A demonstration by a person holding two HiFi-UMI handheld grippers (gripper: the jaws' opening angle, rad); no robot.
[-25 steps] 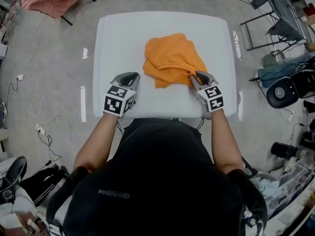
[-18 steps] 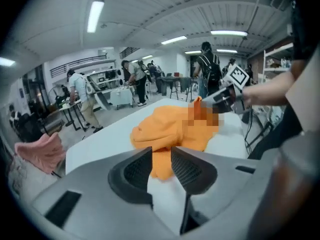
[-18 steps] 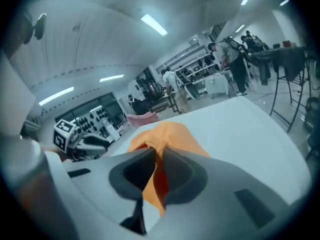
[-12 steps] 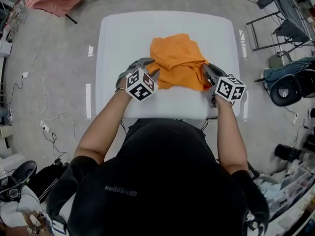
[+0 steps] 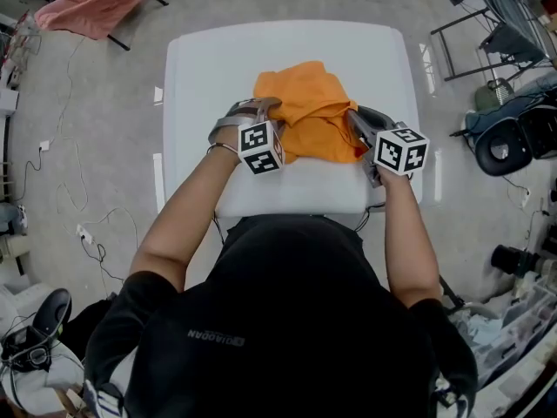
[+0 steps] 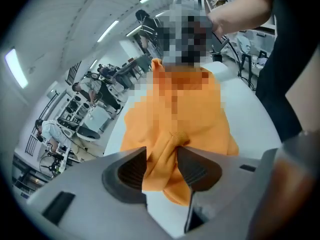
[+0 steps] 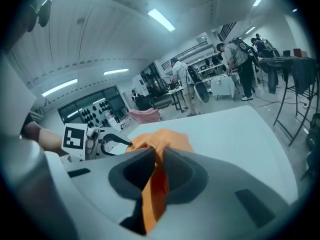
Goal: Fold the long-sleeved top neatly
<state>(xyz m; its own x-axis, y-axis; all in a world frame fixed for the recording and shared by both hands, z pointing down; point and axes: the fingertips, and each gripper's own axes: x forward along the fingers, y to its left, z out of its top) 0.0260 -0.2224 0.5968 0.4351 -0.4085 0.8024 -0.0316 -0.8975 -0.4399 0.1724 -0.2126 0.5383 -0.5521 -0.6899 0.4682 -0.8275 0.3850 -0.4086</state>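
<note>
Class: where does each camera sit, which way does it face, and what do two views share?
Head view: overhead, facing down at table; torso, arms show.
Left gripper view: along jaws of left gripper, just opened, orange top between; torso shows.
Right gripper view: along right gripper, clamped on top; left wrist shows.
Shared: the top.

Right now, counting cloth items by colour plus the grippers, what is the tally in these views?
orange top: 1
pink cloth: 1
grippers: 2 (left gripper, right gripper)
Total: 4
</note>
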